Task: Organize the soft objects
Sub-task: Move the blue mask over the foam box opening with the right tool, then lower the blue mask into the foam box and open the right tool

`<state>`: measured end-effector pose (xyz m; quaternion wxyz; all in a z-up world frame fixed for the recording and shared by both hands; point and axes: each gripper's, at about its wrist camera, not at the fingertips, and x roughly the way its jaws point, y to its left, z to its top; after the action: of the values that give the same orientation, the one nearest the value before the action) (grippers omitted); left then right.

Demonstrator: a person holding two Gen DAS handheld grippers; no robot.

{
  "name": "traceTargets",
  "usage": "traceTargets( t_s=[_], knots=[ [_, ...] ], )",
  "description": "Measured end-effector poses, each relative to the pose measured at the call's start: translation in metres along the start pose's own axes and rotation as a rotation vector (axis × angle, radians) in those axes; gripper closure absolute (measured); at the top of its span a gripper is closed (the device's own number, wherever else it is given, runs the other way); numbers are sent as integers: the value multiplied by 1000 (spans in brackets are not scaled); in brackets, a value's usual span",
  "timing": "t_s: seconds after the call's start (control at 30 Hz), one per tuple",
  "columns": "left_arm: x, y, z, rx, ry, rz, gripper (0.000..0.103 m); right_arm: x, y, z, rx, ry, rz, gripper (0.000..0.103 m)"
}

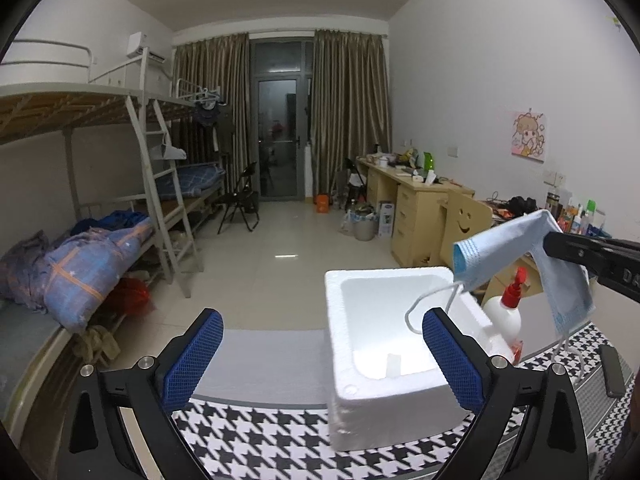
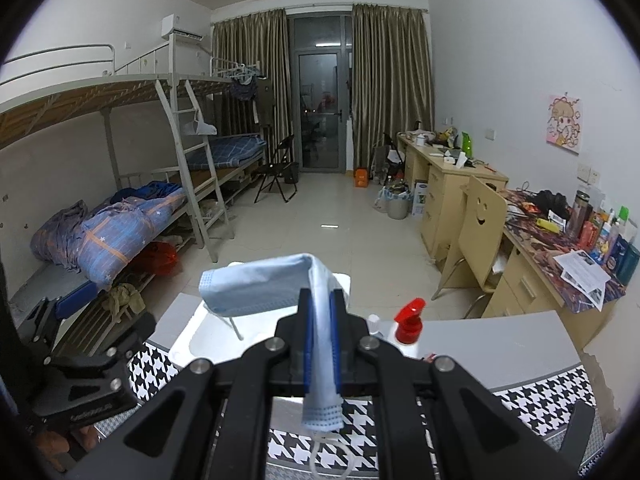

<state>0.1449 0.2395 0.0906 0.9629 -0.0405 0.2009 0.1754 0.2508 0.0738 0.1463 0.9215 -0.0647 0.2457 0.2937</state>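
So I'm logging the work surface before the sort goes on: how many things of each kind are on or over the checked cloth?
Face mask, held in the right claw: 1
Foam box: 1
Red-capped spray bottle: 1
Total: 3

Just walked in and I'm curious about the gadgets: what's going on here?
A person is tidying soft things with two hand-held grippers. The right gripper is shut on a blue face mask, holding it above a white foam box on the checked tablecloth. The left gripper is open and empty.
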Motion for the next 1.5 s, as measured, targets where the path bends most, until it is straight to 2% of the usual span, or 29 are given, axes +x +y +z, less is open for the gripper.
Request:
traceTargets(
  t_s=[0.53,1.13,1.2,1.27,1.37,1.5],
  knots=[
    [-7,15,-14,-34,3,14,1,56,15,4,12,124,10,92],
    [1,13,-26,-40,47,15,1,103,24,-5,5,237,36,92],
    [1,12,-26,-39,44,14,1,108,23,-7,13,254,38,87],
    [1,11,-27,-43,44,13,1,112,23,-9,17,276,35,65],
    [2,10,-29,-41,50,12,1,113,23,-13,6,277,31,42],
    [4,11,-30,-39,60,11,1,111,21,-14,20,283,36,37]
  ],
)
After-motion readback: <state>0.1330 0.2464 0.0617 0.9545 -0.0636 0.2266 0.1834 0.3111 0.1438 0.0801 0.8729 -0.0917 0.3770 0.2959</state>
